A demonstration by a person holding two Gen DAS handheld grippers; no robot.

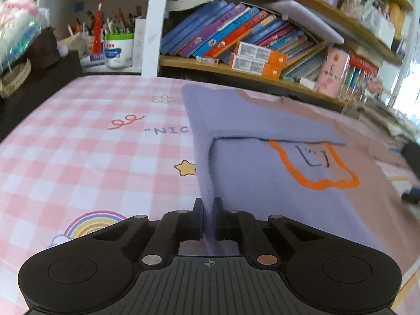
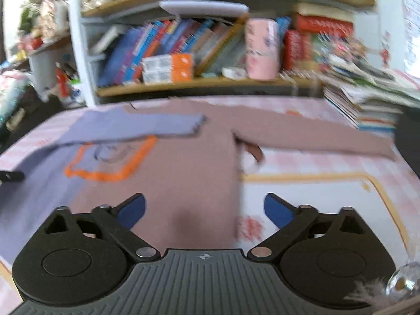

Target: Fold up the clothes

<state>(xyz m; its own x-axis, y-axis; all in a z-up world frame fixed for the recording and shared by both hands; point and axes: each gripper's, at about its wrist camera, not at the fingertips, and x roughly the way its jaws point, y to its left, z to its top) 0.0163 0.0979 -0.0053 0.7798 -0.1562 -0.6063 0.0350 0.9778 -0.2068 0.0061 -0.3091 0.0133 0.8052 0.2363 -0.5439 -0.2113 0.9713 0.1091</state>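
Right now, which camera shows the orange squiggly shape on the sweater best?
The left wrist view. There the orange outline is sharp and close, lying on the sweater just past the left claw, which pinches the purple edge. The right wrist view shows the outline too, but blurred and off to the left.

A lavender and dusty-pink sweater [image 1: 262, 162] bears an orange outline [image 1: 315, 168], lying on a pink-and-white checked sheet [image 1: 78, 144] printed with a rainbow [image 1: 92, 223] and yellow star [image 1: 185, 168].
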